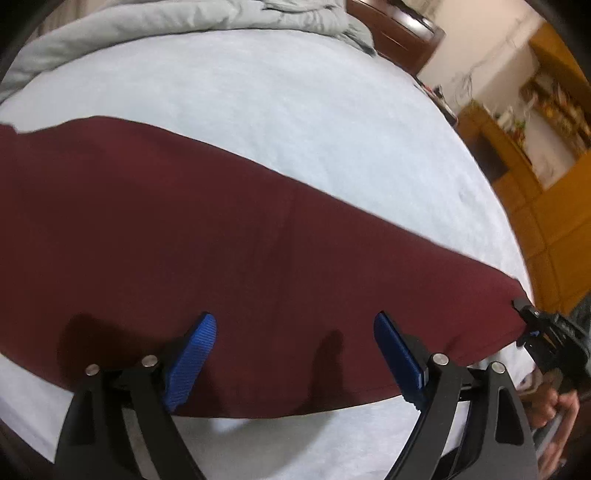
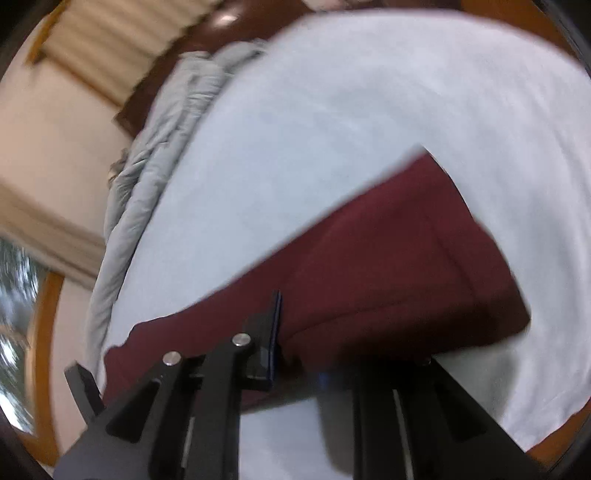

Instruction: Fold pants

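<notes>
Dark red pants [image 1: 207, 236] lie flat across a pale blue bed sheet [image 1: 258, 103], stretched from far left to near right. My left gripper [image 1: 295, 332] is open, its blue pads [image 1: 192, 362] hovering over the pants' near edge, holding nothing. My right gripper [image 1: 532, 321] shows at the right edge of the left wrist view, pinching the pants' end corner. In the right wrist view the pants [image 2: 388, 266] run away from my right gripper [image 2: 299, 354], whose jaws are closed on the cloth edge; its right finger is hidden under the fabric.
A crumpled grey duvet [image 1: 207, 18] lies at the bed's far side, also in the right wrist view [image 2: 155, 155]. A dark wooden headboard [image 1: 399, 33] and yellow wooden cabinets [image 1: 546, 192] stand beyond the bed's right edge. A person's hand [image 1: 554, 406] holds the right gripper.
</notes>
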